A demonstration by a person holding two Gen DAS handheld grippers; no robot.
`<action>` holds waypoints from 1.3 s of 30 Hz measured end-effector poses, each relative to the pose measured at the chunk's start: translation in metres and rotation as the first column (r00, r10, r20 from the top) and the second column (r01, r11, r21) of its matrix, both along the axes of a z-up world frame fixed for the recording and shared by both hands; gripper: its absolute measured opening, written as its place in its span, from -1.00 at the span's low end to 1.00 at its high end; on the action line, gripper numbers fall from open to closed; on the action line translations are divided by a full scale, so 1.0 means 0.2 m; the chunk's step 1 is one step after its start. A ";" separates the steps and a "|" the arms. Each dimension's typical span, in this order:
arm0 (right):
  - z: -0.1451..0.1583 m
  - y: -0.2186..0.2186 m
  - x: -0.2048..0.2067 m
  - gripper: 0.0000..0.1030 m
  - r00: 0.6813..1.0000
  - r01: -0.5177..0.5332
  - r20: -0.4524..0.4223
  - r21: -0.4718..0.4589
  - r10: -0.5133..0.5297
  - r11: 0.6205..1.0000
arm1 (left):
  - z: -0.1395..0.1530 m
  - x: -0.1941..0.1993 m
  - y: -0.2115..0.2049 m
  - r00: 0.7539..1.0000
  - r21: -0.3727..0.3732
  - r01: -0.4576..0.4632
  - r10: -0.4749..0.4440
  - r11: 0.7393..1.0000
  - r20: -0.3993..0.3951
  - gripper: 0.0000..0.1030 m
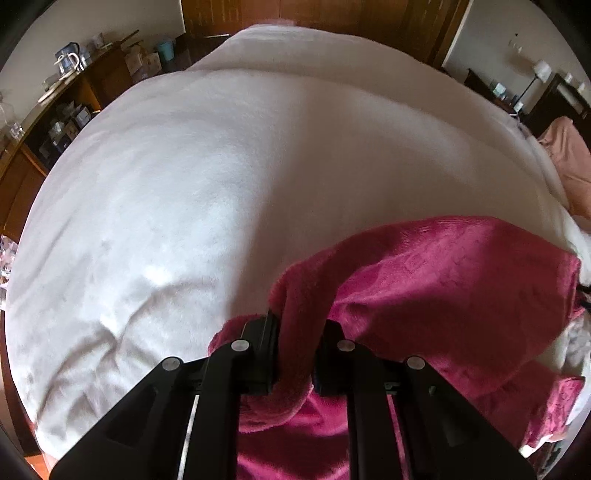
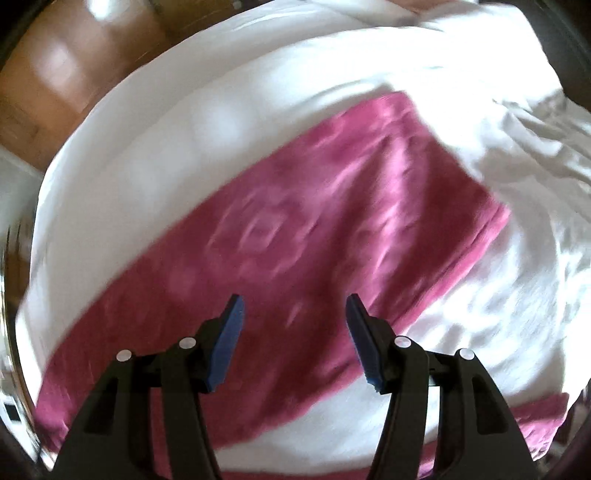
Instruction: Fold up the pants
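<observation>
The pants [image 1: 443, 280] are magenta fleece and lie on a white blanket [image 1: 207, 192] on a bed. My left gripper [image 1: 297, 350] is shut on a bunched fold of the pants and holds it up off the blanket; cloth trails right and below. In the right wrist view, one pant leg [image 2: 295, 229] lies flat and stretches diagonally from lower left to upper right on the blanket [image 2: 517, 280]. My right gripper [image 2: 295, 332] is open and empty above that leg, blue pads [image 2: 229, 343] wide apart. This view is motion-blurred.
A wooden shelf with a kettle and jars [image 1: 70, 92] stands to the left of the bed. A wooden door [image 1: 295, 18] is beyond the bed. A pink garment [image 1: 569, 162] lies at the right edge. Wooden floor [image 2: 55, 81] shows past the bed's edge.
</observation>
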State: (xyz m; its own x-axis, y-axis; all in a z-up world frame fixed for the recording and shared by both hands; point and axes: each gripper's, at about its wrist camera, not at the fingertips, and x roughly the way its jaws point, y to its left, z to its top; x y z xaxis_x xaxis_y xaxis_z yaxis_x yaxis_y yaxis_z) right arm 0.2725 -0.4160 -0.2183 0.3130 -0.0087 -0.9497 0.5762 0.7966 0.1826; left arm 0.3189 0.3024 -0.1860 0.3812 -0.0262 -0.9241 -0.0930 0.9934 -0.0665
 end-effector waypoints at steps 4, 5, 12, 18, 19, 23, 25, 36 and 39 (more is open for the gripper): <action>0.02 -0.23 0.17 0.14 0.996 0.094 0.007 0.039 -0.094 0.995 | 0.04 -0.13 -0.05 1.000 0.009 0.010 -0.010 1.000 -0.009 -0.75; 0.01 -0.27 0.21 0.14 0.993 0.115 0.005 0.048 -0.116 0.992 | 0.03 -0.14 -0.08 1.000 0.016 0.013 -0.013 1.000 -0.011 -0.76; -0.07 -0.45 0.54 0.14 0.978 0.211 -0.031 0.114 -0.208 0.971 | 0.05 -0.18 -0.12 1.000 0.048 0.015 -0.014 0.999 -0.027 -0.76; -0.19 -0.47 0.71 0.14 0.970 0.211 -0.135 0.062 -0.201 0.976 | 0.08 -0.22 -0.15 1.000 0.062 0.016 -0.015 0.998 -0.026 -0.75; -0.20 -0.47 0.73 0.14 0.969 0.210 -0.146 0.058 -0.200 0.976 | 0.09 -0.22 -0.15 1.000 0.064 0.019 -0.017 0.998 -0.024 -0.76; -0.23 -0.46 0.82 -0.21 0.966 0.172 -0.194 -0.006 -0.170 0.985 | 0.09 -0.25 -0.14 1.000 0.062 0.018 -0.017 0.998 -0.018 -0.75; -0.23 -0.43 0.81 -0.69 0.958 0.160 -0.229 -0.063 -0.170 0.985 | 0.09 -0.25 -0.13 1.000 0.064 0.015 -0.014 0.998 -0.017 -0.75; 0.06 -0.57 0.61 -0.90 0.973 0.208 -0.103 0.007 -0.206 0.978 | 0.17 -0.21 -0.09 0.999 0.080 0.030 -0.033 0.996 0.035 -0.75; 0.19 -0.61 0.48 -0.90 0.971 0.235 -0.050 0.026 -0.233 0.972 | 0.22 -0.22 -0.08 0.997 0.083 0.043 -0.048 0.996 0.055 -0.76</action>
